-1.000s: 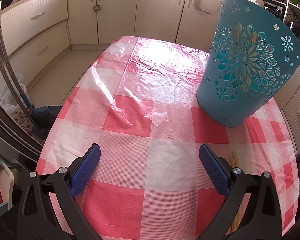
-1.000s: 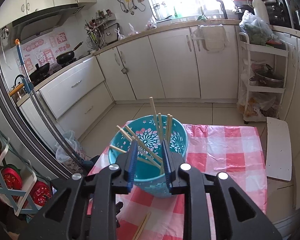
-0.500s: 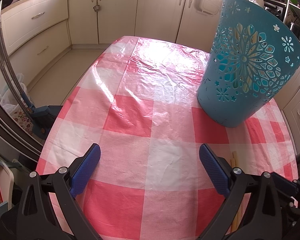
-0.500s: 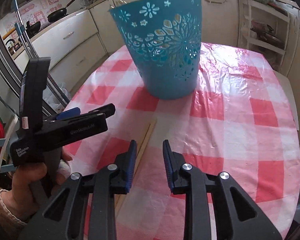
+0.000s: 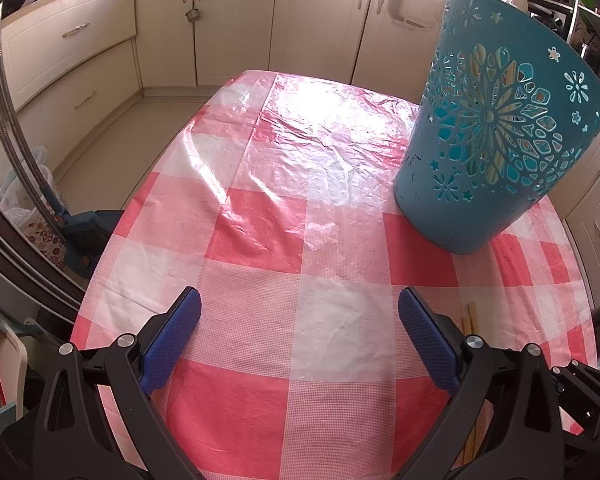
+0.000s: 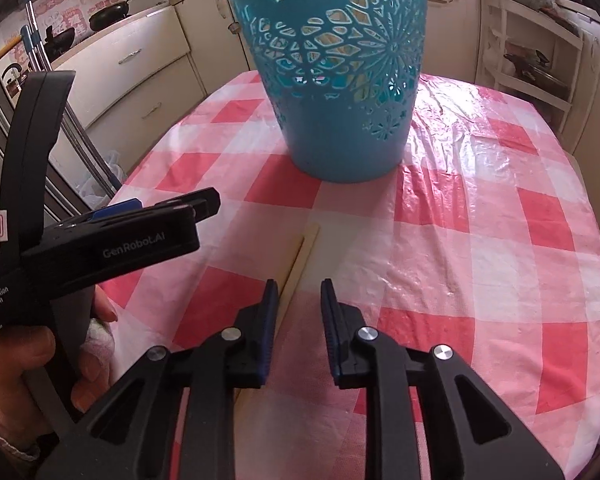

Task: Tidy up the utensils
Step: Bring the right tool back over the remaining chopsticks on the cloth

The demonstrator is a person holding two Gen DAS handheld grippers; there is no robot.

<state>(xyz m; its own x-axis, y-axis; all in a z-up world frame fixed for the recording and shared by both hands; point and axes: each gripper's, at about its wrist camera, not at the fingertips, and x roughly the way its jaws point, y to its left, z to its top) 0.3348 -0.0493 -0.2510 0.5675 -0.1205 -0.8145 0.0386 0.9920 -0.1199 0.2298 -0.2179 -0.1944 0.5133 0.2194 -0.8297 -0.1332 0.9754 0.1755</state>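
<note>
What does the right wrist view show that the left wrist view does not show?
Only the right wrist view shows the person's hand holding the left gripper, and the right gripper, its jaws closing with nothing pressed between them. Only the left wrist view shows the left jaws wide apart. Both show the blue basket, chopsticks and checked tablecloth.

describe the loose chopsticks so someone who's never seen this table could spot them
On the red-and-white checked tablecloth stands a teal cut-out basket. In front of it, toward the camera, the loose chopsticks lie flat as a pale pair. Unlike the sticks standing inside the basket, they are out on the cloth.
</note>
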